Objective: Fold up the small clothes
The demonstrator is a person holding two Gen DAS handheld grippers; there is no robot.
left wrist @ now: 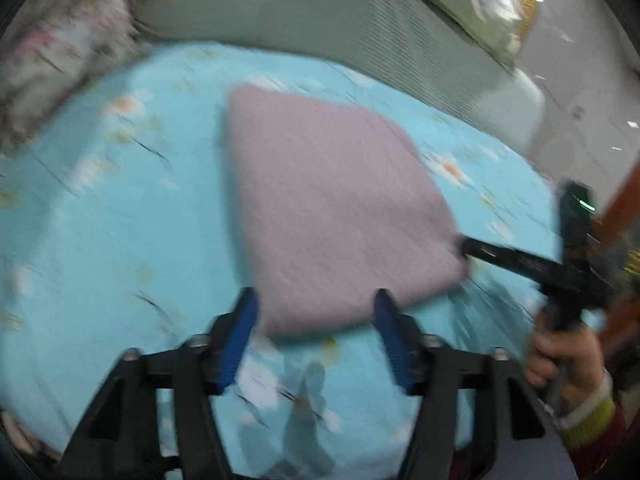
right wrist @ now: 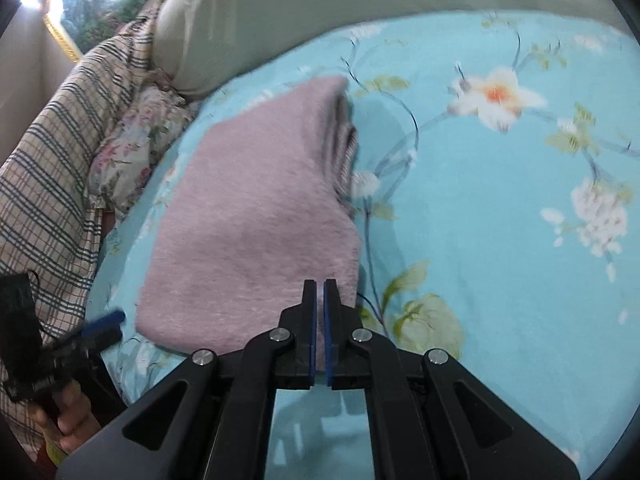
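The folded mauve garment [right wrist: 256, 216] lies flat on the blue floral bedsheet [right wrist: 500, 240], directly ahead of both grippers, with layered fold edges showing along its right side in the right wrist view. My right gripper [right wrist: 320, 284] has its blue pads closed together, its tips at or just over the garment's near right corner; I cannot tell whether any cloth is pinched between them. My left gripper [left wrist: 316, 300] stands with its jaws well apart and nothing between them, the garment's near edge just ahead of the tips and not touched. The garment's long axis runs away from the right gripper, slightly leftward; seen from the left gripper it lies as a diamond, one corner toward me. I judge the right gripper the nearer to the cloth. No brand, label or legible writing appears on the garment, sheet or tools.
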